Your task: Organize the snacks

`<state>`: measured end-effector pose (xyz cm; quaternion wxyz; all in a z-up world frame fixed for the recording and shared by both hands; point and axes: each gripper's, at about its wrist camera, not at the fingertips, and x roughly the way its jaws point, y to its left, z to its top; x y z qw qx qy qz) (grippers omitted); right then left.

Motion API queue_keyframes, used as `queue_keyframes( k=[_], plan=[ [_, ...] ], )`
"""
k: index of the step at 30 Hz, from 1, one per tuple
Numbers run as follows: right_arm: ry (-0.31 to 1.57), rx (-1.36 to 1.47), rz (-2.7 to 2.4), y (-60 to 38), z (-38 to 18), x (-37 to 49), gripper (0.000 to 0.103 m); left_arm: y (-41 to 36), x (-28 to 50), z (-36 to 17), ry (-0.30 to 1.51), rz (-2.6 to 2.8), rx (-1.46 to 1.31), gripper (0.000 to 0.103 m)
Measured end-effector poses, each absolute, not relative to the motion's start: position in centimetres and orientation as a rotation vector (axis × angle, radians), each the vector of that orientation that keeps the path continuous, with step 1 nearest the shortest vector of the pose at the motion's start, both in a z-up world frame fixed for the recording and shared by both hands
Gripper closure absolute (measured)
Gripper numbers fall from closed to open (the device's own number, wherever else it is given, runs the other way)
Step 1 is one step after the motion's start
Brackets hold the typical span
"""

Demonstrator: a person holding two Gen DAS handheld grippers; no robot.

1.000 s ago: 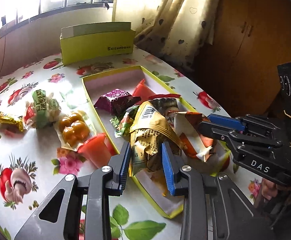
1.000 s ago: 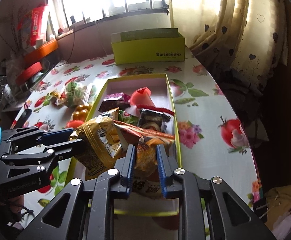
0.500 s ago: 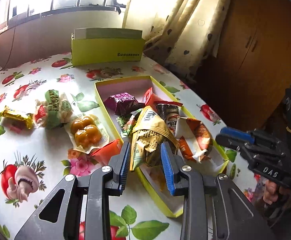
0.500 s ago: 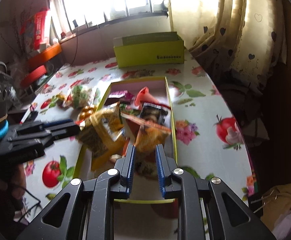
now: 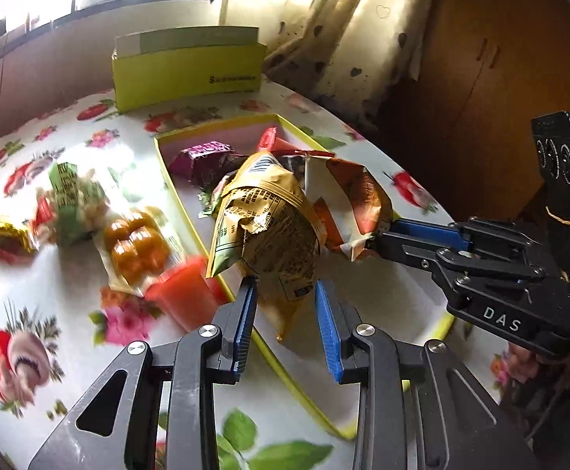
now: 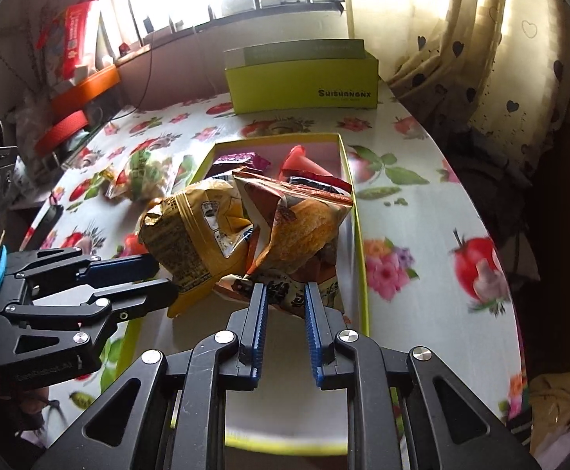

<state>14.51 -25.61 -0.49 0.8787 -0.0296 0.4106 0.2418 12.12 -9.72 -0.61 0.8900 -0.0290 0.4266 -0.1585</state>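
- Left gripper (image 5: 285, 315) clamped on the lower corner of a yellow snack bag (image 5: 269, 227), fingers partly apart with the crumpled foil between them.
- Right gripper (image 6: 285, 313) clamped on the lower edge of an orange snack bag (image 6: 300, 243), fingers nearly together around the thin seam.
- Both bags lifted above the near half of the yellow-rimmed tray (image 6: 357, 243) on the desk (image 6: 422, 235), touching each other side by side: yellow bag on the left, orange bag on the right.
- Long axis of each bag running up and away from its gripper, toward the far end of the tray; free ends tilted over the snacks already inside.
- Inside the far part of the tray: a purple packet (image 5: 202, 158) and a red packet (image 6: 300, 160).
- Still outside, on the desk left of the tray: a red jelly cup (image 5: 185, 299), a pack of yellow cakes (image 5: 138, 241) and a green packet (image 5: 73, 199), nearer to the left gripper.
- Probably next: lowering both bags into the tray; empty floor lies directly under and just before the grippers.
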Motion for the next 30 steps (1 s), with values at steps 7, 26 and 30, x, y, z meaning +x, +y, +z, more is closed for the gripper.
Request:
queue_keyframes(
  k=[7,26,30],
  plan=[
    [0.854,-0.065,0.514,-24.3,-0.4,16.7,0.086,-8.4,14.3,-0.6,0.871,-0.286,-0.096,0.070],
    [0.934,-0.128,0.548,-23.4,-2.9,11.4,0.070,-2.9,9.8,0.4,0.839,-0.179,-0.218,0.070],
    [0.940,-0.143,0.546,-23.6,-3.4,10.6,0.068,-1.9,9.0,0.4,0.834,-0.147,-0.224,0.070]
  ],
)
